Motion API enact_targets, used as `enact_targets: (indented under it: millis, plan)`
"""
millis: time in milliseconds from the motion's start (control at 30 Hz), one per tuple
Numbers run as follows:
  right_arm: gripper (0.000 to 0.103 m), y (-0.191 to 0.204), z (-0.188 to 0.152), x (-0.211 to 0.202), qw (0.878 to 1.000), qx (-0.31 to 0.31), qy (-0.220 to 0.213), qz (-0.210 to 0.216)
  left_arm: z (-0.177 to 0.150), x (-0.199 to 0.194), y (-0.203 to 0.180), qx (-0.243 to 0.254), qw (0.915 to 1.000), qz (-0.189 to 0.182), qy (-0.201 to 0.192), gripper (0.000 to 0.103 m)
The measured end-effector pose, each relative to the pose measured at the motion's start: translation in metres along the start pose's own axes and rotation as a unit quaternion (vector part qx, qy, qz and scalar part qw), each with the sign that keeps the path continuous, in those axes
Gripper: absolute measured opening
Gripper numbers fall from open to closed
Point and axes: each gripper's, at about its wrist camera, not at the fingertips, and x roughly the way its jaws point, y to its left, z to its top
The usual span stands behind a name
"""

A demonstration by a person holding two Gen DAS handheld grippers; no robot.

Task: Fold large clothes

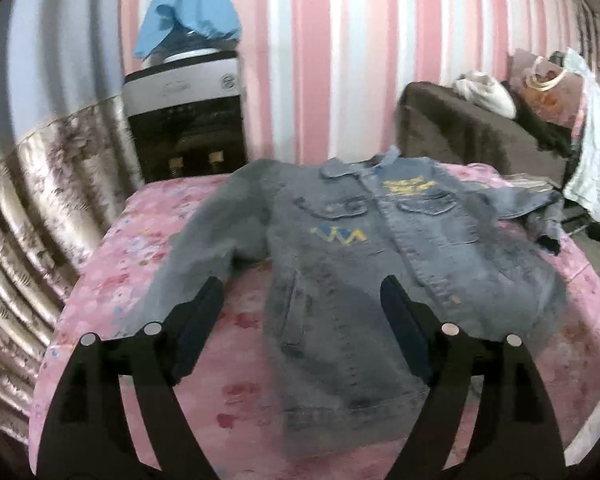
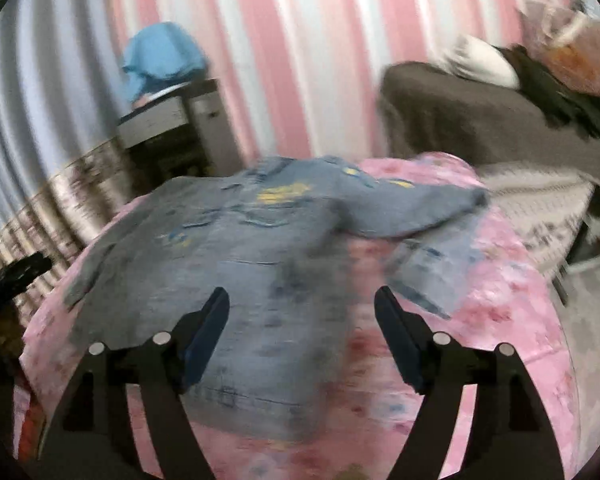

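A blue denim jacket (image 1: 340, 248) with yellow embroidery lies front up, collar away from me, spread on a table with a pink floral cloth (image 1: 124, 272). One sleeve (image 1: 204, 232) stretches toward me on the left. My left gripper (image 1: 302, 284) is open and empty, hovering above the jacket's lower left part. In the blurred right wrist view the jacket (image 2: 236, 248) lies ahead, its other sleeve (image 2: 416, 208) reaching right and bent back. My right gripper (image 2: 302, 298) is open and empty above the jacket's lower right hem.
A water dispenser (image 1: 188, 120) draped with a blue cloth (image 1: 188, 8) stands behind the table at the left. A brown sofa (image 1: 480, 136) with bags and clothes stands at the right. Curtains (image 1: 40, 160) hang at the left. The wall is pink-striped.
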Motion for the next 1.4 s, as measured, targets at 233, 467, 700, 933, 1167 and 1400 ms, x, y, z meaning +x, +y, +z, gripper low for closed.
enact_targets:
  millis: [233, 467, 700, 933, 1167, 1400]
  plan:
    - [0.076, -0.026, -0.023, 0.035, 0.996, 0.062, 0.055, 0.021, -0.033, 0.057, 0.004, -0.012, 0.997, 0.0, 0.076, 0.081]
    - [0.064, 0.008, -0.06, 0.081, 0.993, 0.03, 0.108, 0.042, -0.073, 0.101, 0.003, -0.017, 0.9905, 0.011, 0.136, 0.079]
    - [0.009, 0.028, -0.055, 0.068, 0.995, -0.02, 0.082, 0.043, -0.06, 0.094, -0.003, -0.031, 0.9925, -0.029, 0.115, 0.009]
    - [0.008, 0.022, -0.048, 0.012, 0.998, -0.022, 0.044, 0.048, -0.05, 0.044, 0.001, -0.043, 0.9952, -0.047, 0.074, 0.008]
    - [0.044, 0.008, -0.052, 0.013, 0.998, -0.024, 0.056, 0.01, -0.064, 0.047, 0.027, -0.059, 0.9942, -0.001, 0.09, 0.071]
    - [0.055, -0.005, -0.038, 0.003, 1.0, 0.001, 0.02, 0.0, -0.069, 0.061, 0.097, -0.114, 0.9821, 0.118, 0.093, 0.077]
